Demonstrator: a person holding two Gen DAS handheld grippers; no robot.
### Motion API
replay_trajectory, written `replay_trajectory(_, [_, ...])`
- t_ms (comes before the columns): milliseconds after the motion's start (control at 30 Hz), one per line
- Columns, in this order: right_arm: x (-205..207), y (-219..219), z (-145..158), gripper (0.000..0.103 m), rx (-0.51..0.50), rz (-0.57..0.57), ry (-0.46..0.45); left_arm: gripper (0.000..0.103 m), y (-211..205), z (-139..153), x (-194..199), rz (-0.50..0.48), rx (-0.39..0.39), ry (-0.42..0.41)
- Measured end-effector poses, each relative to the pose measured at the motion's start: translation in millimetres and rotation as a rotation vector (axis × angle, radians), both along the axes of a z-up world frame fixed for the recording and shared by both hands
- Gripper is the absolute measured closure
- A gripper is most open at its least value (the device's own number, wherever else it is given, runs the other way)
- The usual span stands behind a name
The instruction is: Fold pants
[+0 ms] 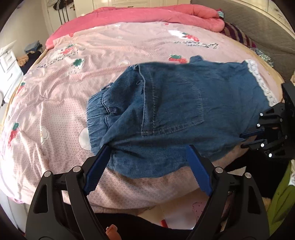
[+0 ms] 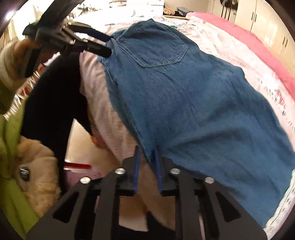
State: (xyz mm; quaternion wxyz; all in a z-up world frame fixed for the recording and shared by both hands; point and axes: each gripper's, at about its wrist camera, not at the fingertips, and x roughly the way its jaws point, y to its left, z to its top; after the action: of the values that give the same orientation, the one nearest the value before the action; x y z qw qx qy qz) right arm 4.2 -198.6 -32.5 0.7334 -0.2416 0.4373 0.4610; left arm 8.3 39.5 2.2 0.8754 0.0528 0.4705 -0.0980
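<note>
Blue denim pants (image 1: 175, 110), pink strawberry-print sheet (image 1: 55, 103), plain pink quilt (image 1: 147, 14)

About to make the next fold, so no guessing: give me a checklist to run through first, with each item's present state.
1. Left gripper placed at the pants: ok. Its jaws stand wide with the near denim edge between them, not clamped.
2. Right gripper holding the denim: cannot tell. Its jaws are narrow with the edge between them, but it is unclear whether they are pressing on it.
3. Pants lying smooth: not ok. The waistband is bunched and wrinkled.
4. Landing area for the fold: ok. The sheet beyond the pants is bare.
5. Pink blanket out of the way: ok. It is piled at the far side, apart from the pants.
</note>
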Motion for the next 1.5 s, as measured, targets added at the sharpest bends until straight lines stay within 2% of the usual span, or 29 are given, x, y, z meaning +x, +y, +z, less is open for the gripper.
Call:
replay_trajectory(100, [2.5,-28.2,19.7,0.078,0.097,-0.058,0.055,0.026,0.4,25.3,-11.9,-0.010,-0.011,-0.066])
replay_trajectory(167, [8.7,-47.4,32.0,0.070,0.152,-0.123,0.060,0.024,-2.9,47.2,-16.9,-0.024,-0.013,-0.126])
replay_trajectory(233, [20.3,-73.7,47.2,0.067,0.217,-0.225,0.046,0.021,-13.4,66.8,-13.2,-0.056,-0.029,-0.181])
replay_trajectory(300, [33.9,-99.4,61.6,0.060,0.273,-0.342,0.017,0.020,-28.8,75.1,0.1,-0.091,-0.062,-0.195])
replay_trajectory(400, [65.8,-139.6,80.1,0.057,0.317,-0.548,-0.035,0.019,-59.9,74.0,27.9,-0.164,-0.125,-0.188])
replay_trajectory(467, [82.4,-147.4,86.4,0.056,0.317,-0.592,-0.053,0.019,-79.6,63.6,45.7,-0.197,-0.132,-0.148])
replay_trajectory(567, [109.8,-141.1,91.6,0.056,0.302,-0.568,-0.053,0.019,-100.6,36.1,68.1,-0.198,-0.113,-0.083])
replay_trajectory(700, [152.0,-104.8,88.6,0.056,0.235,-0.480,-0.026,0.019,-116.5,11.9,82.9,-0.208,-0.135,-0.024])
replay_trajectory(767, [169.6,-82.6,80.8,0.057,0.197,-0.433,-0.009,0.019,-132.2,6.1,84.0,-0.253,-0.135,-0.031])
replay_trajectory(867, [188.2,-51.3,64.4,0.060,0.101,-0.334,0.026,0.019,-150.0,-5.6,79.4,-0.353,-0.161,0.013])
replay_trajectory(933, [194.5,-35.8,51.0,0.061,0.029,-0.289,0.046,0.019,-158.9,-20.8,72.7,-0.394,-0.167,0.072])
replay_trajectory(967, [196.9,-28.1,43.8,0.067,-0.013,-0.282,0.036,0.019,-160.6,-27.2,71.6,-0.399,-0.169,0.097])
replay_trajectory(1000, [199.9,-21.0,33.1,0.083,-0.074,-0.270,0.024,0.019,-161.9,-36.2,69.2,-0.397,-0.160,0.126])
replay_trajectory(1067, [203.4,-15.6,24.0,0.099,-0.132,-0.268,0.004,0.019,-165.5,-42.6,57.9,-0.409,-0.108,0.097])
replay_trajectory(1133, [206.3,-13.9,21.0,0.101,-0.136,-0.282,-0.020,0.019,-165.7,-42.4,50.0,-0.424,-0.082,0.090])
replay_trajectory(1300, [213.0,-16.2,20.3,0.102,-0.095,-0.311,-0.035,0.019,-152.9,-41.3,37.9,-0.423,-0.113,0.112])
replay_trajectory(1400, [216.4,-23.0,16.7,0.101,-0.067,-0.332,0.002,0.019,-143.9,-40.6,33.9,-0.415,-0.138,0.116])
replay_trajectory(1500, [219.4,-40.0,29.3,0.099,0.028,-0.382,0.050,0.019,-137.6,-41.1,31.7,-0.418,-0.139,0.119])
